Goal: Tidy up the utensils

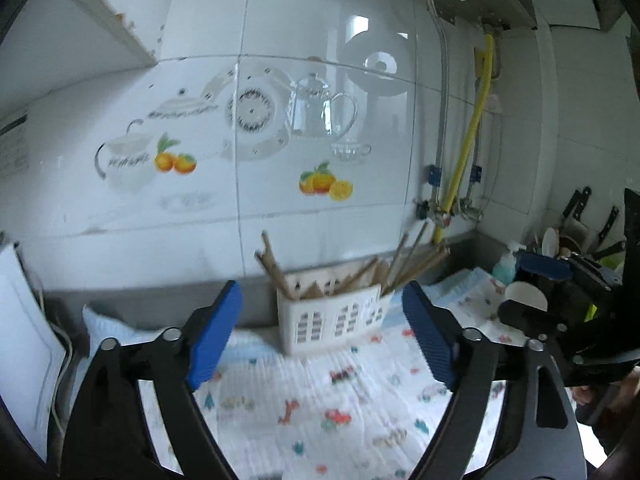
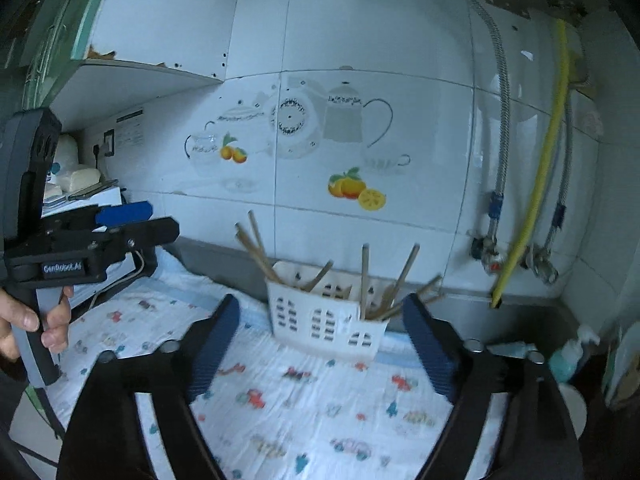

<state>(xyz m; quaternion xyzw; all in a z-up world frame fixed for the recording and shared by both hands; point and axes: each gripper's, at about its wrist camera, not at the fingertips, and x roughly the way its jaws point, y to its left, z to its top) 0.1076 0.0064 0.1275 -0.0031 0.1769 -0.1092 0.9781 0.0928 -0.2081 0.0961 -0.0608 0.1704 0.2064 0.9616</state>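
A white plastic utensil holder stands on a patterned cloth near the tiled wall. Several wooden chopsticks stick out of it at angles. My left gripper is open and empty, raised over the cloth in front of the holder. In the right wrist view the same holder with chopsticks stands ahead of my right gripper, which is open and empty. The left gripper body shows at the left of that view, held by a hand.
A yellow hose and metal pipes with valves run down the wall at right. Knives, dishes and a soap bottle crowd the right corner. A white appliance stands at left under a shelf.
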